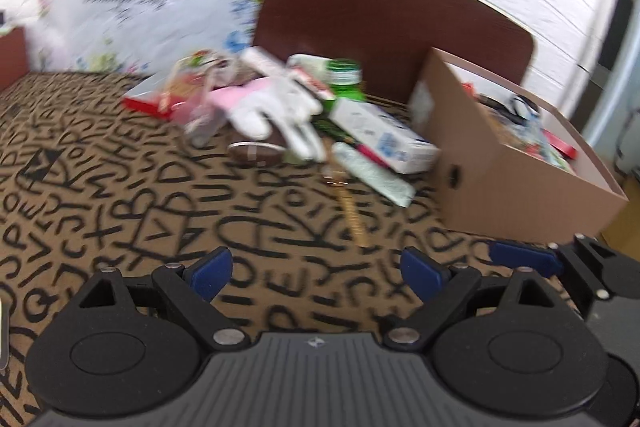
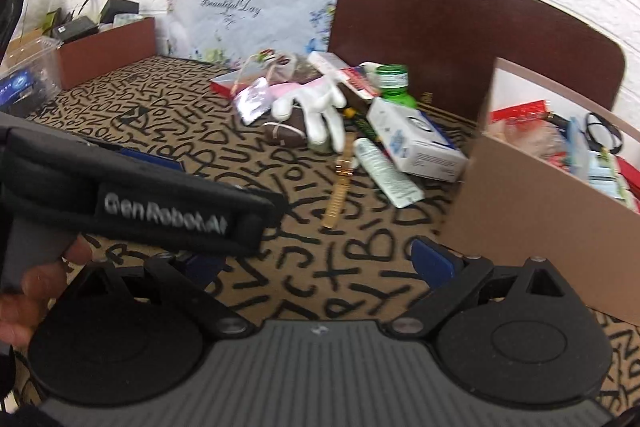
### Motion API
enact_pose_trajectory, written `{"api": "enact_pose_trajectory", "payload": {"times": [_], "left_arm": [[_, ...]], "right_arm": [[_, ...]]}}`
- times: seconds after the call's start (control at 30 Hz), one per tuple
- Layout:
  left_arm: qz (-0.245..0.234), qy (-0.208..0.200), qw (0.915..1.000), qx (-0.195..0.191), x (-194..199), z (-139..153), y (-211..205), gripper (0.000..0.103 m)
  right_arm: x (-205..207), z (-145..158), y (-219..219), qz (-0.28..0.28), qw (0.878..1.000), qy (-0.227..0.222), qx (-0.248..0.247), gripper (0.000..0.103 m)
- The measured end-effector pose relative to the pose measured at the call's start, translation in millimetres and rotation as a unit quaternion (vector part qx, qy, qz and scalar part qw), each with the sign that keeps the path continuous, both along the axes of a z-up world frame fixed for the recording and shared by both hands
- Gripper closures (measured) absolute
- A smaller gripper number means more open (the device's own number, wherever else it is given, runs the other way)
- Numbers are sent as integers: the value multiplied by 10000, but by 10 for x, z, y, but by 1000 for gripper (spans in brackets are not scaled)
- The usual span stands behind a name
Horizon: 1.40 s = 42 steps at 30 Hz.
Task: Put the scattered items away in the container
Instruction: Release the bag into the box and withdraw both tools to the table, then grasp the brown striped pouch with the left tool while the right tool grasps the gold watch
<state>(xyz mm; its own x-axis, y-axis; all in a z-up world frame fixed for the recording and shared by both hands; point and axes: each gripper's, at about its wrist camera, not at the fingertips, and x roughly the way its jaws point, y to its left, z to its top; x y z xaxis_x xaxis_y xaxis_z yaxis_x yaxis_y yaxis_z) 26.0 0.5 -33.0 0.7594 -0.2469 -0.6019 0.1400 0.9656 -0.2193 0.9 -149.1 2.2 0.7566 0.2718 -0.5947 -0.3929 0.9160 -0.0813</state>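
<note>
- the left tool (image 1: 316, 269) is hovering low over the tan bed cover printed with black letters (image 1: 120, 187), its blue-tipped fingers (image 1: 212, 269) standing wide apart with nothing between them.
- the right tool (image 2: 320, 259) is likewise gaping wide and carrying nothing; its left finger is hiding behind the black body of the other device, which a hand (image 2: 28, 291) is gripping at 8 o'clock.
- the open brown cardboard box (image 2: 532, 227) is sitting at 3 o'clock, already holding red packets and a black cord.
- the scattered pile is lying at 12 o'clock, just beside the box: a white rubber glove (image 2: 320, 115) is draping over a small brown football (image 2: 286, 133), and a white carton with blue print (image 2: 416, 139) is touching a pale green-printed tube (image 2: 386, 173).
- a gold metal-band wristwatch (image 2: 340, 187) is lying nearest the tools, beside the tube.
- a green-capped jar (image 2: 394, 77) is standing behind the carton.
- a floral white pillow (image 1: 152, 7) is leaning against the dark brown headboard (image 1: 380, 15).
</note>
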Motion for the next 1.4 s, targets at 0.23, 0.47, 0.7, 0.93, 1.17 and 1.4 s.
{"api": "enact_pose_trajectory", "payload": {"times": [0.23,0.47,0.7,0.93,1.17,1.4], "left_arm": [[253,34,9996,-154,315,-163,253,12],[446,113,9988,-159,795,-337,343,32],[556,75,9984,1,1235,-429,303,34],[375,-31,9993,70,1476,-461,207,31],[260,-132,9996,25,1634,-508,151,28],[102,-166,9995,230,1679,-513,101,39]], "right_arm": [[236,-167,146,-80,10000,5,7,10],[542,-347,215,-196,9997,104,-33,23],[880,-513,242,-316,9992,243,5,39],[1155,-602,270,-293,9995,153,16,45],[1361,-639,323,-162,9999,14,2,45],[1518,-646,357,-155,9998,-9,104,77]]}}
